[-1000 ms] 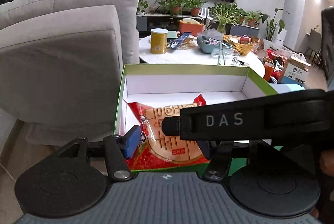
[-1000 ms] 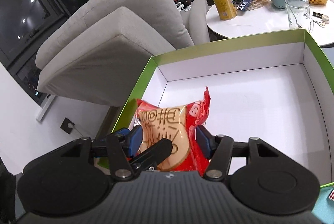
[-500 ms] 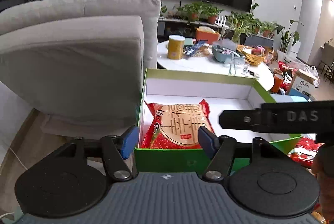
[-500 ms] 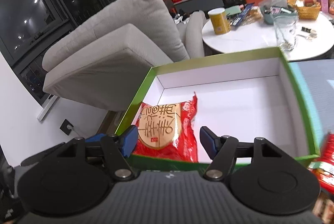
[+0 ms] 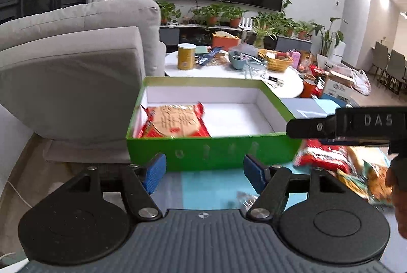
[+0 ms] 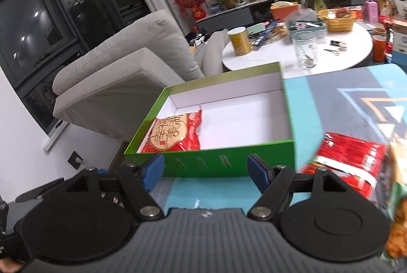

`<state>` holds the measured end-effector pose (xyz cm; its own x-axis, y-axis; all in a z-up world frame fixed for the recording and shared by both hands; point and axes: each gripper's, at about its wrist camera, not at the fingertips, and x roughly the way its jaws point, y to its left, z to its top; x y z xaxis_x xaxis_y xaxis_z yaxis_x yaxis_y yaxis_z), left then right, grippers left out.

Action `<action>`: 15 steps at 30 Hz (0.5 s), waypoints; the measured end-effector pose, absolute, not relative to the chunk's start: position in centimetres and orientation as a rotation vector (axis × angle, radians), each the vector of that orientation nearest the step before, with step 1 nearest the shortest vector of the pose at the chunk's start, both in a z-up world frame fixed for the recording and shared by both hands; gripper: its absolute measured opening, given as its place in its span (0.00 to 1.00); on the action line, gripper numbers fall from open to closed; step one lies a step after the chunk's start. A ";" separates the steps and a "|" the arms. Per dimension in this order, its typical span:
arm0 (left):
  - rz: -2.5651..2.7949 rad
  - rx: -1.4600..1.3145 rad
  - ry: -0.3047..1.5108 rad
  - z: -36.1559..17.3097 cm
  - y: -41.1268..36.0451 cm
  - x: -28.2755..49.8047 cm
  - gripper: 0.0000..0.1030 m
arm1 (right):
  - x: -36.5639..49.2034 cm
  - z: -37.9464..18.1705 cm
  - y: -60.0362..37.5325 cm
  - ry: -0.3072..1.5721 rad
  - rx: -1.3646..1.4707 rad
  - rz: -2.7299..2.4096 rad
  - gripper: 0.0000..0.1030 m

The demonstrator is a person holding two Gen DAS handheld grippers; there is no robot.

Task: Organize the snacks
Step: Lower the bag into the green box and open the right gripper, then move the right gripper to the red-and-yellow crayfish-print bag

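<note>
While hovering just short of the green box [image 5: 211, 153], read both sets of tongs as empty: left tongs [image 5: 204, 172] spread apart, having just been opening, with nothing between the pads; right tongs [image 6: 204, 171] likewise spread wide on nothing. Find the red cracker packet [image 5: 175, 121] already lying flat in the box's near left corner, by the left wall, with the rest of the white floor bare. Look for the remaining snacks outside the box, on the bench [image 5: 211, 186] to the right: a red foil packet [image 6: 348, 158] nearest the box's right front corner, then further bags beyond it, blurred and hard to tell apart.

Expect these to be light, puffed with air, crinkly and slick on the film. Treat the contents as probably brittle, so avoid squeezing across the middle. Take hold instead by a crimped end seal or along a flat edge, pads across the thin film, closing only enough to stop slipping. Support from below with the other tongs if the bag sags or swings. Lower flat beside the packet already in the box rather than dropping. Beware of dragging neighbouring bags along, overlapped as best can be judged.
</note>
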<state>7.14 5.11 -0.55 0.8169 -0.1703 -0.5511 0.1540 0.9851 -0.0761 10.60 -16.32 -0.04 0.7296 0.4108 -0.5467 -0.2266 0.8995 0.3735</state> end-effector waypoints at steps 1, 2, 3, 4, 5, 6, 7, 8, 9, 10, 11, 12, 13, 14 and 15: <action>-0.177 -0.025 0.591 -0.6 4.8 6.4 0.63 | 10.1 0.0 -16.7 0.662 0.290 0.351 0.57; -0.183 -0.023 0.593 -0.6 4.5 5.8 0.63 | 9.6 0.0 -17.0 0.659 0.289 0.346 0.57; -0.191 -0.022 0.594 -0.7 4.2 5.0 0.63 | 9.1 -0.1 -17.4 0.656 0.289 0.342 0.57; -0.198 -0.021 0.596 -0.8 4.0 4.4 0.63 | 8.6 -0.2 -17.7 0.657 0.288 0.340 0.57; -0.203 -0.020 0.599 -0.9 3.8 3.8 0.63 | 8.3 -0.4 -17.9 0.660 0.288 0.337 0.57; -0.204 -0.019 0.603 -1.1 3.6 3.2 0.64 | 7.9 -0.5 -18.1 0.662 0.290 0.333 0.57; -0.203 -0.017 0.609 -1.2 3.4 2.7 0.64 | 7.5 -0.6 -18.4 0.663 0.294 0.327 0.57; -0.202 -0.014 0.612 -1.3 3.2 2.3 0.64 | 7.0 -0.7 -18.7 0.663 0.296 0.325 0.57; -0.204 -0.010 0.614 -1.4 3.0 1.8 0.64 | 6.5 -0.8 -18.9 0.663 0.298 0.324 0.57; -0.210 -0.007 0.615 -1.5 2.8 1.3 0.64 | 6.0 -0.9 -19.1 0.663 0.297 0.325 0.57; -0.216 -0.004 0.617 -1.5 2.6 1.0 0.64 | 5.6 -1.0 -19.2 0.665 0.292 0.325 0.57; -0.223 0.000 0.619 -1.5 2.4 0.5 0.64 | 5.2 -1.1 -19.3 0.665 0.288 0.324 0.57; -0.231 0.007 0.620 -1.5 2.0 0.0 0.64 | 4.8 -1.2 -19.5 0.665 0.284 0.323 0.57; -0.238 0.014 0.620 -1.5 1.8 -0.4 0.64 | 4.4 -1.3 -19.7 0.666 0.281 0.321 0.57; -0.245 0.022 0.619 -1.5 1.5 -0.8 0.64 | 4.1 -1.3 -19.9 0.666 0.281 0.321 0.57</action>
<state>-0.78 1.51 -1.48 0.7866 -0.2204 -0.5768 0.2336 0.9709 -0.0523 4.07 -19.86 -1.29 0.7405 0.3770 -0.5563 -0.1995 0.9138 0.3538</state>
